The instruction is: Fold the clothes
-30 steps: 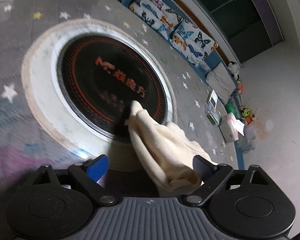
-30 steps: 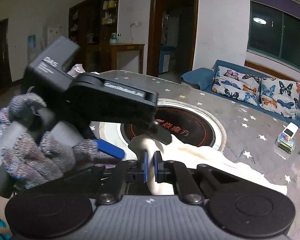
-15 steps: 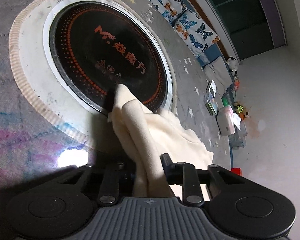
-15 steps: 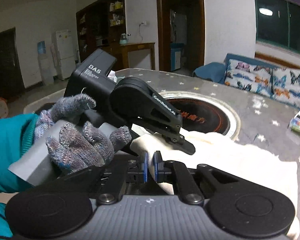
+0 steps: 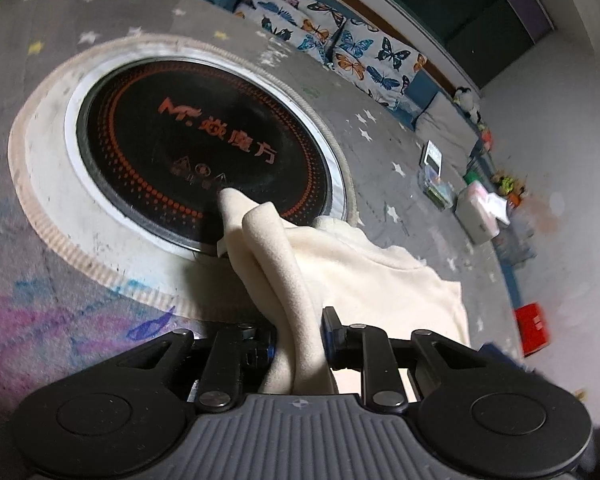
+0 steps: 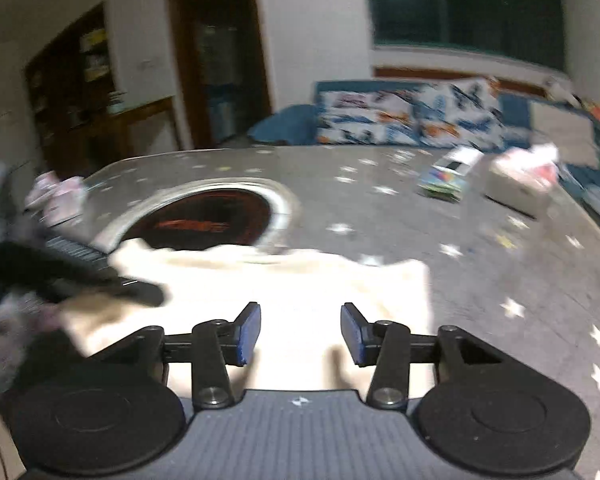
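Change: half a second ago the right gripper (image 6: 300, 334) had its blue pads pressed together; now they stand apart, and its view has swung right, blurred with motion. Half a second back the left gripper's view sat closer over the cooktop; now more of the table shows.
Left gripper: the left gripper (image 5: 299, 344) is clamped on a bunched fold of the cream fleece garment (image 5: 360, 272), the cloth running up between its black fingers.
Right gripper: fingers spread, nothing between them; the pads hover just above the near edge of the cream cloth (image 6: 292, 280).
Garment: lies on the grey star-printed table cover (image 5: 380, 152), right of centre and near; one raised corner points toward the round black glass cooktop with orange lettering (image 5: 204, 148) and overlaps its near rim.
Cooktop: set in a white ring with a pale braided border, left of the garment.
Far right of table: a white tissue box (image 5: 478, 216) and a small clear box of coloured items (image 5: 434, 184), well apart from the garment.
Beyond table: a blue sofa with butterfly-print cushions (image 5: 340, 36) under a dark window.
Left edge, right view: a grey knitted glove (image 6: 0, 320) holding the black left gripper, blurred.
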